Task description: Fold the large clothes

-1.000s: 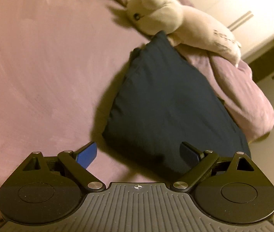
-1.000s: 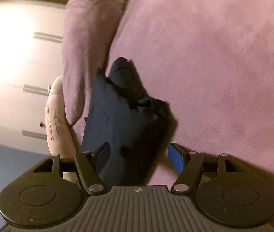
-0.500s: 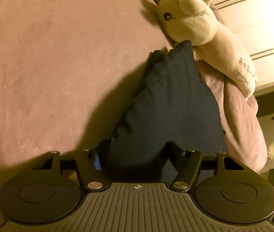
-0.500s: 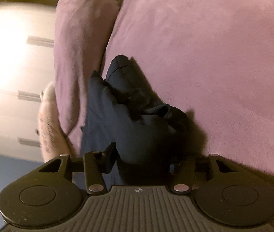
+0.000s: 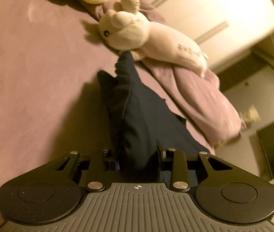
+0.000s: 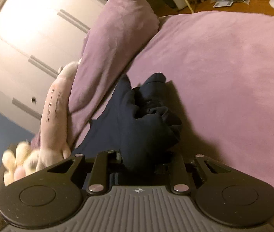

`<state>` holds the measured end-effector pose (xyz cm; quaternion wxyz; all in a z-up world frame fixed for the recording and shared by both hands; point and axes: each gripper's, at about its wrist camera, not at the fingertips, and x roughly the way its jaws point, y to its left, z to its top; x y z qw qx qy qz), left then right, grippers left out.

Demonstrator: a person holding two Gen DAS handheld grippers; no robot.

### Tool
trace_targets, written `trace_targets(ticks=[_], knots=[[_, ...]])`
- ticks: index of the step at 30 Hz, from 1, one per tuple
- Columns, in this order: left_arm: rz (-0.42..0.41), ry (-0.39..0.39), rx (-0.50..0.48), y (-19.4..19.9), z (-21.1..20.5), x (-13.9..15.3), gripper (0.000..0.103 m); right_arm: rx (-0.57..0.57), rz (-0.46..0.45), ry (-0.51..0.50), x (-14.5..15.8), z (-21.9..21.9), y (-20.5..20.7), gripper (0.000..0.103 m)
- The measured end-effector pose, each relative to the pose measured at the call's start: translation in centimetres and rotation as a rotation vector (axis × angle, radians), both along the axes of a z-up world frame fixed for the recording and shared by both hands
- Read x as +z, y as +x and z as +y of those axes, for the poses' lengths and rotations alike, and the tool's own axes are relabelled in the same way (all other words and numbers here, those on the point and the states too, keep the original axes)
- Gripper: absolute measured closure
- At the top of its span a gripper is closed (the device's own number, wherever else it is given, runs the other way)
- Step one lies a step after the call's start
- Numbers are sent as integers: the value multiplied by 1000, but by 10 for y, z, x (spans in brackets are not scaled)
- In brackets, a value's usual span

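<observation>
Purple bedding (image 5: 30,77) covers the bed, with pale wardrobe doors (image 6: 21,38) beyond and a pillow (image 6: 113,44) in the same purple along the edge. On the bedding lies the dark navy garment (image 5: 137,112), its far tip just under a cream plush toy (image 5: 146,38) that rests on the pillow. Both near ends of the garment are bunched up into the grippers: the left gripper (image 5: 138,154) has cloth gathered between its jaws, which are closing on it, and the right gripper (image 6: 139,158) likewise has a thick wad between jaws that are closing. Each looks to be pinching the fabric, though the pads themselves are mostly hidden by cloth. The grip appears to be on a crumpled handful, not a clean edge or corner, so a lift from here could bring up several layers at once and leave the fold twisted or lopsided. With the jaws not yet fully clamped, a quick pull might also let the cloth slide out of one side. The far tip sits so near the toy that dragging the garment could snag it or tip the toy off the pillow.
</observation>
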<state>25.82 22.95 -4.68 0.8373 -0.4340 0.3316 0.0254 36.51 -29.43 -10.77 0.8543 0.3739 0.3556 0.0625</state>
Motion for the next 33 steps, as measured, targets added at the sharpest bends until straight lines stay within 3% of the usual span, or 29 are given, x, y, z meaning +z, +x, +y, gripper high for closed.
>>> trace_targets(ticks=[5,8,9,11,13,15,17,20,25,28,32,33], knots=[[89,-4,-66,-84,-8,-7,67,89,81,-42,-11,-23,-98,78],[183,1,-33,-119,-10,-29,61,95,122,-25,-18,-36,-122,64],[219,9,-9,-126,-9,-36,58,78,141,-19,-16,-42,-126,51],[229,10,48,-134,-6,-35,55,50,123,-46,-3,-54,-136,48],[210,73,101,-141,-6,-22,53,26,67,-148,16,-58,-145,45],[201,195,124,-141,-12,-6,47,6,-20,-285,34,-51,-153,45],[179,288,119,-140,-21,6,45,28,-74,-356,43,-37,-151,45],[117,352,63,-130,-47,18,41,118,-140,-397,47,-2,-141,46],[41,457,-67,-97,-100,17,32,272,-180,-488,33,78,-106,70],[106,581,-147,-70,-133,-2,35,333,-159,-607,11,118,-85,74],[108,654,-181,-52,-147,-21,33,328,-177,-786,-7,133,-72,79],[116,662,-182,-46,-147,-24,32,322,-186,-818,-9,132,-71,86]])
